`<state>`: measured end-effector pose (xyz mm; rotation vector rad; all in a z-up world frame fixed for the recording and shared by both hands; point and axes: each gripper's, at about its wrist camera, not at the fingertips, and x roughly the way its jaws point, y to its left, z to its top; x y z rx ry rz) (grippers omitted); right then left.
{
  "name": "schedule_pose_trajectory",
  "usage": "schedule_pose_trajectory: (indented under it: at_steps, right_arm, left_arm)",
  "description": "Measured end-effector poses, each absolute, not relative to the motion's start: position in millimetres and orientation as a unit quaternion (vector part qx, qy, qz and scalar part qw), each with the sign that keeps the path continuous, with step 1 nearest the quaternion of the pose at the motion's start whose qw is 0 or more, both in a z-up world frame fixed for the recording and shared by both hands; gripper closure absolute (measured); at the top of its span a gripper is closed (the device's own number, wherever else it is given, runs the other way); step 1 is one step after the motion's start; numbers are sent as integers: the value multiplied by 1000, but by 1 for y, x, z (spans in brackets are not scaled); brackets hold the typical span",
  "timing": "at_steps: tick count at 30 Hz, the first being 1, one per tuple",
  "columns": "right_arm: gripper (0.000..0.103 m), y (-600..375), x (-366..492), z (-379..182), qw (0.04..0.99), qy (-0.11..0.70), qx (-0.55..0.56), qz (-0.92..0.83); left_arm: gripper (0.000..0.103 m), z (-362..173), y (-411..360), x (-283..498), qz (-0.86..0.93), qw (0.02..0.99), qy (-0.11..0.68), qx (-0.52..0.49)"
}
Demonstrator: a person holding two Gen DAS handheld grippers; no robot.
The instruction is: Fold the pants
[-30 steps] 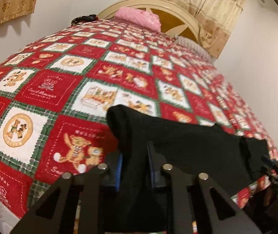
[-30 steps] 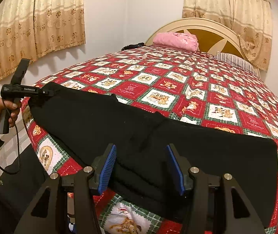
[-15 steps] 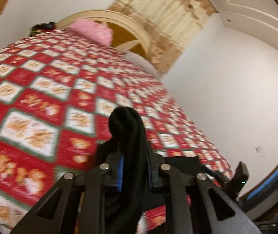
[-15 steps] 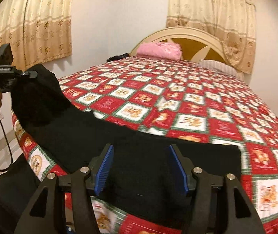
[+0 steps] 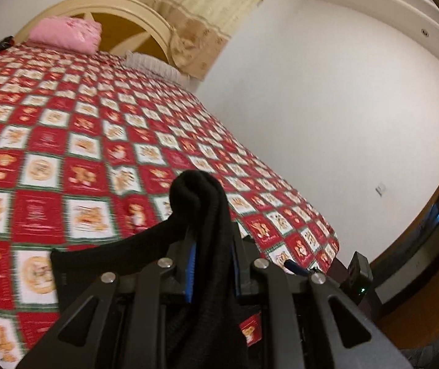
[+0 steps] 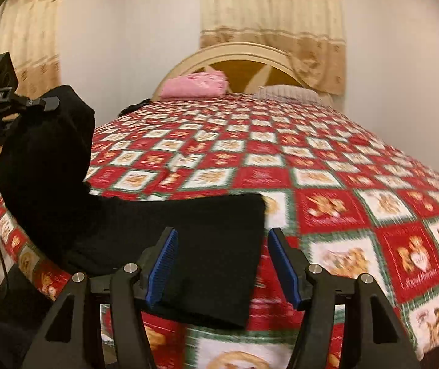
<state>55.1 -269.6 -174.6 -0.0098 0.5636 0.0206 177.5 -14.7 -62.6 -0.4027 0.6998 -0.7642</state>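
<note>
Across the near edge of the bed [image 6: 327, 166] lie the black pants [image 6: 207, 246], long axis along that edge. Left gripper [image 5: 211, 272] pinches one bunched end, lifted; right gripper [image 6: 222, 264] hangs half-open and empty above the flat end. Soft, limp cloth (likely light): grip hems or corners.

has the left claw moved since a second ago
Yes. In the right wrist view the left claw, shut on the black pants, has risen and swung inward, from the bedspread's edge up against the curtain.

Black gripper [image 6: 222, 264], blue ribbed pads [image 6: 161, 269]
</note>
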Motion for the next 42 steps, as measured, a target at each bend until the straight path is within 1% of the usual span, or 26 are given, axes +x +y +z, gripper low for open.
schedule_pose_trajectory:
  at_steps: [8, 11, 14, 16, 18, 19, 20, 21, 22, 23, 24, 30, 34, 37, 42]
  right_arm:
    - [40, -314, 55, -186, 955, 285, 64, -48]
    - [40, -318, 54, -190, 955, 283, 66, -54]
    - [39, -321, 51, -193, 956, 279, 72, -56]
    - [39, -324, 50, -196, 956, 277, 79, -53]
    - [39, -326, 48, -196, 956, 274, 85, -56]
    - [39, -329, 47, -195, 957, 271, 91, -56]
    - [39, -331, 46, -195, 957, 267, 95, -56]
    - [39, -332, 44, -194, 958, 264, 99, -58]
    - [39, -333, 43, -193, 958, 262, 101, -58]
    - [39, -334, 41, -192, 958, 259, 105, -60]
    - [38, -335, 39, -191, 958, 258, 107, -60]
    - [38, -330, 24, -179, 957, 246, 150, -33]
    - [38, -300, 29, -165, 957, 257, 136, 9]
    - [38, -274, 43, -162, 953, 278, 120, 33]
    - [39, -257, 79, -179, 931, 350, 102, 20]
  left_arm:
    - [84, -90, -91, 189, -380, 830, 380, -152]
    - [84, -105, -118, 190, -380, 825, 397, -130]
    - [82, -118, -138, 190, -370, 832, 399, -106]
    - [79, -121, -146, 186, -373, 830, 400, -107]
    - [67, -116, -148, 181, -379, 833, 389, -102]
    - [65, -109, -147, 173, -390, 834, 377, -97]
    - [58, -105, -148, 171, -393, 837, 368, -94]
    - [48, -102, -147, 169, -392, 842, 360, -91]
    - [43, -97, -140, 165, -387, 849, 348, -89]
    - [34, -94, -133, 163, -382, 856, 337, -91]
    - [29, -91, -124, 160, -379, 860, 328, -95]
    - [17, -101, -74, 157, -324, 891, 302, -95]
    - [16, -126, -47, 161, -264, 910, 308, -86]
    - [16, -141, -34, 166, -245, 909, 321, -105]
    - [16, -154, -27, 168, -232, 909, 326, -116]
